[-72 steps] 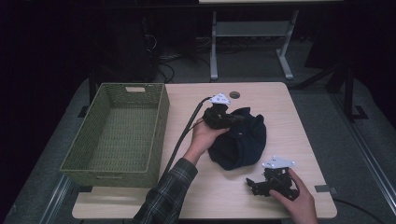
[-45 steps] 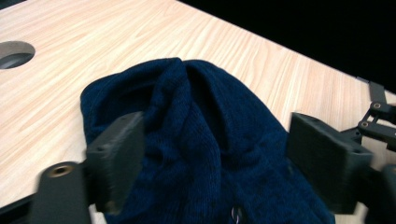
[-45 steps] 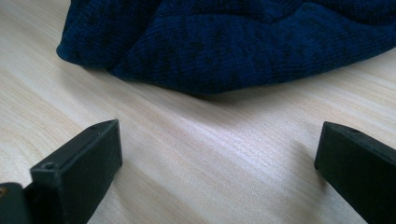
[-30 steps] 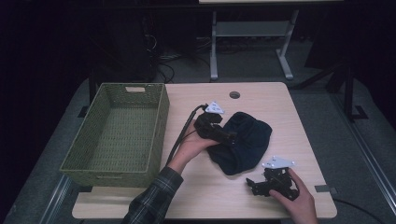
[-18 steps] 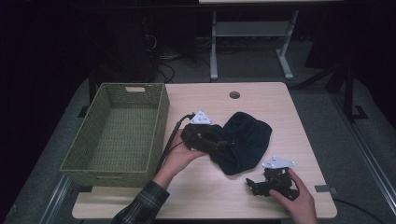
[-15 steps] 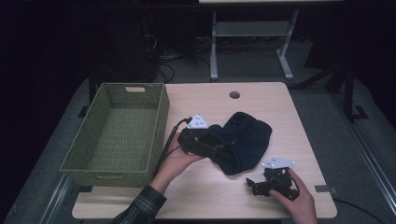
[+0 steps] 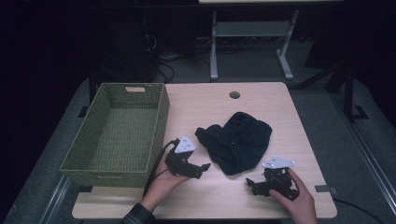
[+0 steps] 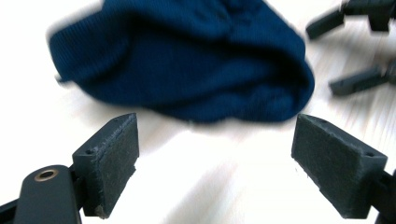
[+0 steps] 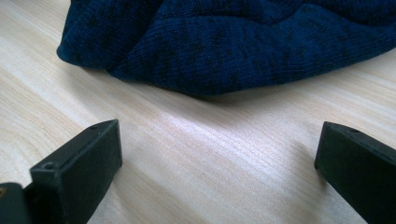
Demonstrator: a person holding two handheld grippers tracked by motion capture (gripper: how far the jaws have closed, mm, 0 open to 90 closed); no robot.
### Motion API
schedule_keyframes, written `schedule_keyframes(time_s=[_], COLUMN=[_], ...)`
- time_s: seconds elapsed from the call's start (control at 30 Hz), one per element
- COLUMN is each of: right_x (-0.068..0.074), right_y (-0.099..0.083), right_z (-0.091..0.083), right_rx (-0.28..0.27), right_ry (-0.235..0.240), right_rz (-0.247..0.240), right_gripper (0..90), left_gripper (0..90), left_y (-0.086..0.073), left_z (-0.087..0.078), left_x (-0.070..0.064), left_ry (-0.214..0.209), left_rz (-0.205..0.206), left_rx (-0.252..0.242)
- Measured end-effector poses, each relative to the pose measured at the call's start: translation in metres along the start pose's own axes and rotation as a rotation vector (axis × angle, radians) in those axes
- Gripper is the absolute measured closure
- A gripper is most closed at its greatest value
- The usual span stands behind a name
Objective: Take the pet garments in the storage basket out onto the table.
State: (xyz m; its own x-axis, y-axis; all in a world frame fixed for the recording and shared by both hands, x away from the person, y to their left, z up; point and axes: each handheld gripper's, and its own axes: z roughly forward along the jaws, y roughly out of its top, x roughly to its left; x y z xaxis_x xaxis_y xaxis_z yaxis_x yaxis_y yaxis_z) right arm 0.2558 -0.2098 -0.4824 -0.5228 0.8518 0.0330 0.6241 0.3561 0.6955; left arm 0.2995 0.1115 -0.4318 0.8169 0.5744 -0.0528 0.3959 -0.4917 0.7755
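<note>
Both grippers spread wide and empty: left gripper [image 7: 198,169] low over the table just left of the dark blue knit hat [image 7: 237,143], jaws pointed toward it, gripped by the left hand [image 7: 163,182] coming up from the bottom edge; right gripper [image 7: 256,183] resting near the front edge just below the hat's right half, jaws pointed left, held by the right hand [image 7: 294,198]. Seen along the left gripper [image 8: 215,172], two black padded jaws far apart, bare pale tabletop between them, the hat [image 8: 187,60] lying just beyond the tips, not touched, slightly blurred; further off at upper right, the two jaw tips of the right gripper [image 8: 343,51], also apart. Seen along the right gripper [image 9: 217,172], jaws again well separated over bare wood grain, the hat [image 9: 233,42] close ahead, its ribbed knit edge flat on the table [image 9: 187,140], clear of both pads. Hat itself: crumpled, lying near the middle of the table [image 7: 261,107], slightly right of centre, a narrower flap reaching toward the left gripper. Further out: green woven basket [image 7: 159,116] on the table's left side, well apart from the hat, handle slot in its far wall. Beyond the hat, near the far edge, a round cable hole [image 7: 234,94] in the tabletop. Grey triangular plate atop each gripper.
</note>
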Motion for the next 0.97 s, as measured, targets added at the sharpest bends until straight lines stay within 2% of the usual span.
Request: schedule_keyframes(time_s=[0.03, 0.2, 0.33, 0.43, 0.53, 0.67, 0.77, 0.97], right_x=[0.000, 0.000, 0.000, 0.000, 0.000, 0.000, 0.000, 0.000], right_y=[0.000, 0.000, 0.000, 0.000, 0.000, 0.000, 0.000, 0.000], right_z=[0.000, 0.000, 0.000, 0.000, 0.000, 0.000, 0.000, 0.000], right_rx=[0.000, 0.000, 0.000, 0.000, 0.000, 0.000, 0.000, -0.002], right_ry=[0.000, 0.000, 0.000, 0.000, 0.000, 0.000, 0.000, -0.001], right_rz=[0.000, 0.001, 0.001, 0.001, 0.001, 0.001, 0.001, -0.004], right_gripper=[0.4, 0.4, 0.4, 0.4, 0.4, 0.4, 0.4, 0.4], left_gripper=[13.9, 13.7, 13.5, 12.9, 12.8, 12.8, 12.7, 12.8], left_y=[-0.006, -0.022, -0.028, -0.032, -0.034, -0.037, -0.041, -0.042], left_z=[0.002, 0.007, 0.011, 0.017, 0.021, 0.022, 0.022, 0.022], left_x=[-0.001, 0.002, -0.001, -0.003, -0.003, -0.003, -0.002, -0.002], left_ry=[0.008, 0.018, 0.030, 0.036, 0.053, 0.056, 0.052, 0.052], left_rz=[0.000, -0.009, -0.007, -0.006, 0.011, 0.016, 0.022, 0.023], left_rx=[0.026, 0.074, 0.086, 0.115, 0.139, 0.125, 0.087, 0.088])
